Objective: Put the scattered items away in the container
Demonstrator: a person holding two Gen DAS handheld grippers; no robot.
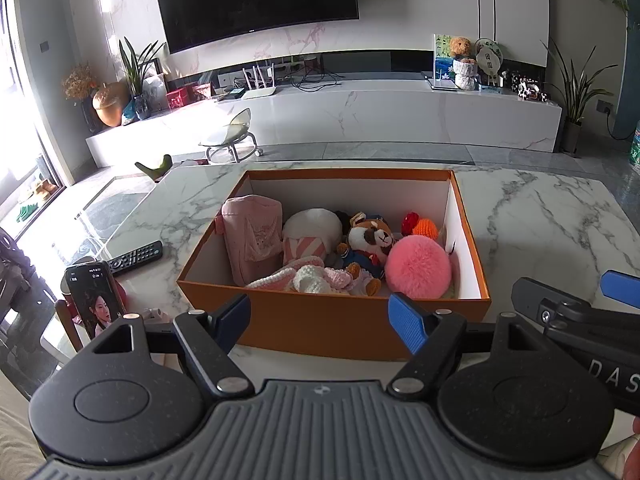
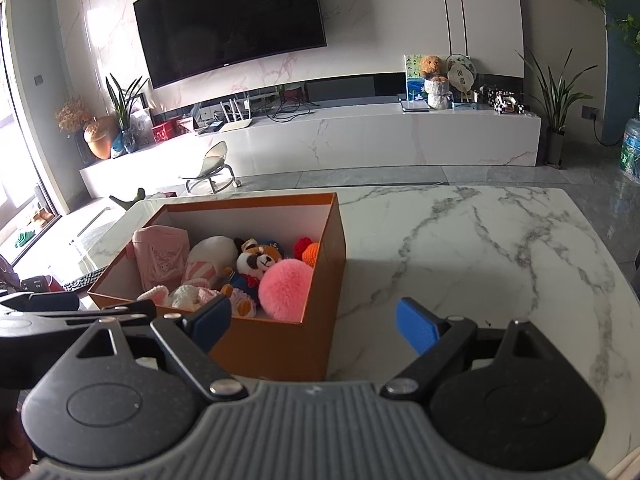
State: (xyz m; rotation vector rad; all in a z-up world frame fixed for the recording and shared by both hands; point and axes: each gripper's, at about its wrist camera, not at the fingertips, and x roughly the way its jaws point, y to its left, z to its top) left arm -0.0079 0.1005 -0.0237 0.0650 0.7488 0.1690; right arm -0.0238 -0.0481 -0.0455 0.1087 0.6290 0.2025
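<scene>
Orange box (image 1: 336, 316) sits on the marble counter (image 1: 540, 216), straight ahead of the left hand-held gripper (image 1: 320, 322) and just beyond its fingertips; from the right hand-held gripper (image 2: 316, 320) it lies ahead and to the left, with its near corner between that gripper's fingers. Both hand-held grippers hang low over the near edge of the counter with their blue-padded fingers spread wide and nothing between them. Inside the box, a pink fabric pouch (image 1: 252, 236) stands at the far-left side, a white and pink striped plush (image 1: 310, 232) beside it, then a raccoon doll (image 1: 368, 244) in blue clothes. A fluffy pink pompom (image 1: 418, 266) rests against the right wall, with red and orange crochet balls (image 1: 420, 226) behind it. Pink and white knitted pieces (image 1: 312, 278) lie along the near wall. Left of the left hand-held gripper, a phone (image 1: 96, 300) stands propped with its screen lit, and a dark remote control (image 1: 136, 257) lies on the counter just behind it.
</scene>
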